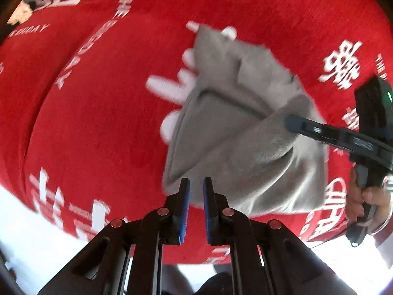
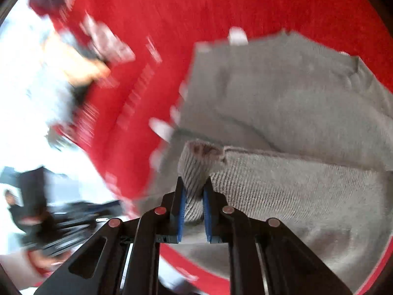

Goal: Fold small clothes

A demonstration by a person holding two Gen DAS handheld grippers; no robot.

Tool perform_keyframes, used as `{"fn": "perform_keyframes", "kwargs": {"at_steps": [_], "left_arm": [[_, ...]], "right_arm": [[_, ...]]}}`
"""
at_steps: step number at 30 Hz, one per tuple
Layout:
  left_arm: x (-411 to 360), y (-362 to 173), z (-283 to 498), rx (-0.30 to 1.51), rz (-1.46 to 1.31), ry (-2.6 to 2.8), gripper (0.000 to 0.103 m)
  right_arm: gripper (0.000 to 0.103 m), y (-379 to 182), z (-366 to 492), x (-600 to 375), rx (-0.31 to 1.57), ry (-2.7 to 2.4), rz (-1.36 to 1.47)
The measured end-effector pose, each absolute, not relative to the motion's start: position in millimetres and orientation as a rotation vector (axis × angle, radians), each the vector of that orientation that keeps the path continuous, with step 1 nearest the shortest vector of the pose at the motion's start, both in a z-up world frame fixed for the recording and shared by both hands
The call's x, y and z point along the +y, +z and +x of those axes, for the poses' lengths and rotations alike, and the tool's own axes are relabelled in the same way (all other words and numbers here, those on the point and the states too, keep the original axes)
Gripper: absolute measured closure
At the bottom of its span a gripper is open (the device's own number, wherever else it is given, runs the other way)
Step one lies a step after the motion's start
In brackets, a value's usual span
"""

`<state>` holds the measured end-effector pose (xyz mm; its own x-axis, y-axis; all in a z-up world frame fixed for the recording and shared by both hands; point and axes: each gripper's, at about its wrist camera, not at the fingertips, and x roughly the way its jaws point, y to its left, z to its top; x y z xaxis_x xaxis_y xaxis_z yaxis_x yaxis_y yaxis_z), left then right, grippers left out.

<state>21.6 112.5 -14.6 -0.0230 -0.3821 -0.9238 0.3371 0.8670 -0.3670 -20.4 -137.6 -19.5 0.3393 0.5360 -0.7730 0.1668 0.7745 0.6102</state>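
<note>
A small grey knit garment (image 1: 235, 123) lies partly folded on a red cloth (image 1: 103, 113) with white lettering. My left gripper (image 1: 196, 184) hovers just short of the garment's near edge, its jaws a narrow gap apart with nothing between them. My right gripper (image 2: 194, 184) is shut on a ribbed grey cuff or edge of the garment (image 2: 282, 113) and lifts it over the rest. In the left wrist view the right gripper (image 1: 292, 123) reaches in from the right, its tip on a raised fold.
The red cloth (image 2: 172, 12) covers the whole work surface. A bright white floor shows beyond its near edge (image 1: 14, 211). Blurred dark objects (image 2: 36, 211) sit at lower left of the right wrist view. The person's hand (image 1: 363, 196) holds the right gripper.
</note>
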Motion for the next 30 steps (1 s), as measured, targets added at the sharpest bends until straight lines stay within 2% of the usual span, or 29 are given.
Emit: {"fn": "perform_keyframes", "kwargs": {"at_steps": [1, 2, 3, 4, 5, 7, 10, 11, 18, 25, 26, 27, 28, 29, 30], "left_arm": [[107.0, -11.7, 27.6, 1.475, -0.037, -0.592, 0.092], [100.1, -9.4, 34.5, 1.466, -0.028, -0.616, 0.088], [87.6, -9.5, 40.2, 1.461, -0.009, -0.640, 0.076], [77.5, -10.3, 47.6, 1.447, 0.012, -0.654, 0.043], [70.2, -11.0, 54.0, 1.426, 0.024, -0.650, 0.034], [53.2, -14.4, 64.6, 1.428, 0.043, -0.656, 0.034], [42.3, -7.1, 71.3, 1.409, 0.034, -0.677, 0.034], [40.0, -6.4, 71.4, 1.403, 0.053, -0.680, 0.034], [12.0, -45.5, 82.7, 1.517, 0.106, -0.717, 0.034], [-31.3, -73.8, 79.6, 1.569, 0.187, -0.756, 0.034], [-34.8, -75.4, 78.3, 1.569, 0.207, -0.749, 0.045], [-38.2, -77.0, 77.1, 1.571, 0.223, -0.744, 0.058], [-41.3, -80.7, 75.8, 1.589, 0.244, -0.736, 0.086], [-42.8, -81.9, 75.0, 1.599, 0.245, -0.735, 0.091], [-41.6, -80.2, 74.5, 1.591, 0.234, -0.732, 0.091]], "right_arm": [[0.089, -12.9, -20.5, -143.7, 1.185, 0.285, 0.723], [0.089, -6.5, -14.2, -148.3, 1.148, 0.303, 0.761], [0.089, -2.8, -13.0, -150.4, 1.123, 0.313, 0.788], [0.089, -2.2, -10.5, -152.3, 1.112, 0.315, 0.805], [0.084, -4.3, -10.0, -152.0, 1.122, 0.298, 0.795], [0.079, -15.5, 0.1, -151.7, 1.215, 0.213, 0.720], [0.061, -11.1, -21.3, -170.4, 1.254, 0.127, 0.601], [0.051, -8.4, -31.0, -181.1, 1.250, 0.098, 0.579], [0.050, -23.6, -95.0, -288.4, 1.298, -0.194, 0.571], [0.050, -61.2, -87.7, -315.3, 1.322, -0.162, 0.607], [0.050, -65.7, -83.0, -315.2, 1.328, -0.151, 0.621], [0.061, -70.4, -79.1, -313.4, 1.338, -0.138, 0.629], [0.076, -71.5, -80.7, -311.1, 1.347, -0.129, 0.625], [0.096, -71.0, -79.7, -307.6, 1.351, -0.113, 0.609], [0.096, -66.8, -81.4, -305.3, 1.331, -0.093, 0.605]]}}
